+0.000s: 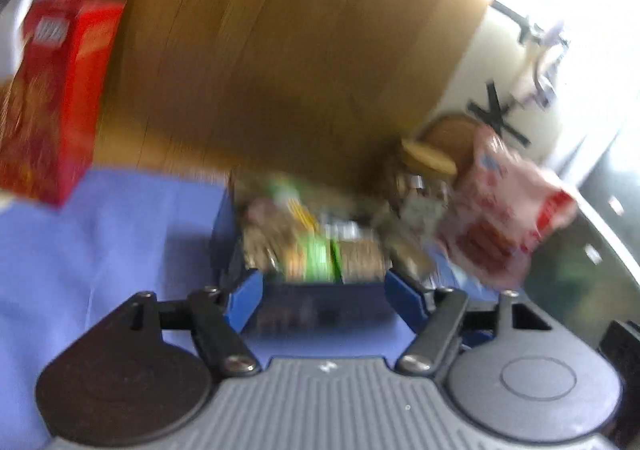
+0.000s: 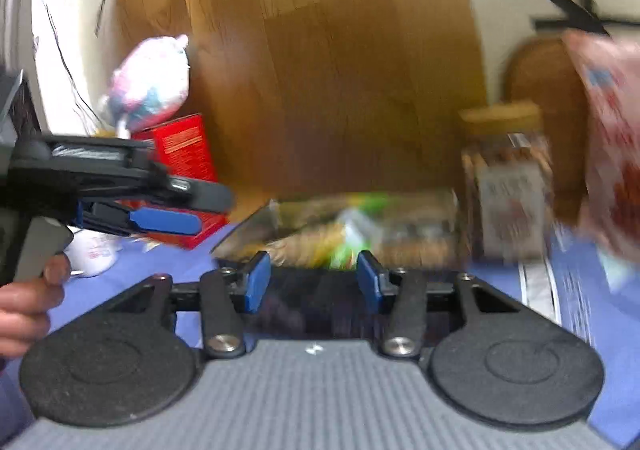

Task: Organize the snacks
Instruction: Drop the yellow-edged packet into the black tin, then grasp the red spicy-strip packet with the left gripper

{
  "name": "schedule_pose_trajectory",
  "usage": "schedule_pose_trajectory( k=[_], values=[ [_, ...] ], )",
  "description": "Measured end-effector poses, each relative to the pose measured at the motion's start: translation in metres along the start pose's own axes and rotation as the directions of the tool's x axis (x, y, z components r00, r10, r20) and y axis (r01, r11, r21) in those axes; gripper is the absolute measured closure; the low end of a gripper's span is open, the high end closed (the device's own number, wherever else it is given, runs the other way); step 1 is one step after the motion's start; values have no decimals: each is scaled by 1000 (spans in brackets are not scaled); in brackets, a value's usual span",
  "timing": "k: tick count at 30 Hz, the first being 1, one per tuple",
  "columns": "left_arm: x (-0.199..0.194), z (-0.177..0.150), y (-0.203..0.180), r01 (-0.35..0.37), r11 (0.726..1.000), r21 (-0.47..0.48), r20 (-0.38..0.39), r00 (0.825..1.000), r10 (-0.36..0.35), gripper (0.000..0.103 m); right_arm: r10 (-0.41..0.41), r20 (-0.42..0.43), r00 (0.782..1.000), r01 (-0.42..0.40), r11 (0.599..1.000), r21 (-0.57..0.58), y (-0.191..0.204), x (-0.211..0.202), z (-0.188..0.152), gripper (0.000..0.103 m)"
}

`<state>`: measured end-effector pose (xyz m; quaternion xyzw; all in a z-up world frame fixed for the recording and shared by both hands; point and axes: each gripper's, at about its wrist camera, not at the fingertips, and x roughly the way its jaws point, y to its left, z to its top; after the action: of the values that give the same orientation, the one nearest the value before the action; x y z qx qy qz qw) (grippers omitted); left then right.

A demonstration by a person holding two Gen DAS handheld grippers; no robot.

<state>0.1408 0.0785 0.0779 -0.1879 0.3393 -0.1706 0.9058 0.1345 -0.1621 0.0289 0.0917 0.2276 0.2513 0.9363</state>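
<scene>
Both jaws stand spread and empty: my left gripper [image 1: 324,300] and right gripper [image 2: 312,282] hover over the dark bin [image 1: 320,302] of blurred snack packets [image 1: 316,250]. Judging this between picks, next I need one loose snack, perhaps the red box [image 2: 188,177].

The left hand-held gripper [image 1: 322,300] points forward and somewhat downward, its blue fingers [image 1: 404,300] spread wide with no pad pressing on anything. In the right wrist view it reaches in from the left edge, seen side-on, with a hand [image 2: 26,296] curled round its grip. The right hand-held gripper [image 2: 314,284] also tilts slightly downward, its blue pads [image 2: 256,284] parted; the blur is heavy, but nothing appears to sit between them.
</scene>
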Motion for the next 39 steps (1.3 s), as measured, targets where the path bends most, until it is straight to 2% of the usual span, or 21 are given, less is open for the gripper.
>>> schedule_pose_trajectory(
  k=[3,7,9,11,15,17,19,20,21,22,24,27,31,33,35,39],
  values=[
    [1,-35,6,61,998,-20,-110,992,-63,33,55,-70,996,-50,996,74,-6,-33,-36,52],
    [11,-72,-1,123,992,-14,-232,965,-123,33,125,-163,979,-103,985,138,-10,-59,-75,52],
    [14,-83,-9,153,988,-5,-274,950,-148,33,112,-192,975,-94,991,98,7,-68,-84,52],
    [20,-93,-15,145,989,10,-302,944,-135,35,78,-230,970,-71,997,41,19,-67,-90,51],
    [19,-105,-36,143,988,63,-298,947,-118,38,71,-213,975,-65,997,32,28,-65,-96,52],
    [17,-110,-42,135,986,98,-276,955,-104,38,45,-201,979,-46,999,4,35,-65,-98,54],
    [18,-112,-46,125,985,122,-249,964,-91,41,-4,-185,983,-2,1000,-30,42,-65,-100,70],
    [23,-110,-48,126,985,116,-242,966,-95,46,-15,-173,985,11,1000,-26,40,-67,-99,79],
    [26,-106,-48,129,986,106,-248,964,-99,51,-36,-169,985,34,999,-19,38,-66,-98,91],
    [30,-102,-49,134,986,95,-251,962,-106,52,-53,-158,986,53,999,-4,34,-65,-97,96],
    [37,-94,-53,150,984,99,-249,961,-122,56,-70,-142,987,78,995,54,23,-65,-96,96],
    [51,-92,-59,135,983,121,-252,962,-101,58,-94,-134,987,110,987,115,12,-64,-95,96],
    [59,-91,-52,123,987,100,-259,961,-93,58,-118,-121,986,129,987,90,15,-68,-94,97],
    [56,-87,-46,123,990,69,-261,960,-101,55,-126,-117,985,136,987,81,14,-68,-94,97],
    [45,-82,-39,125,991,41,-233,966,-112,50,-128,-116,985,139,986,95,11,-68,-95,97],
    [30,-72,-21,121,993,-13,-206,971,-121,49,-99,-115,988,115,982,146,2,-68,-96,94]
  ],
)
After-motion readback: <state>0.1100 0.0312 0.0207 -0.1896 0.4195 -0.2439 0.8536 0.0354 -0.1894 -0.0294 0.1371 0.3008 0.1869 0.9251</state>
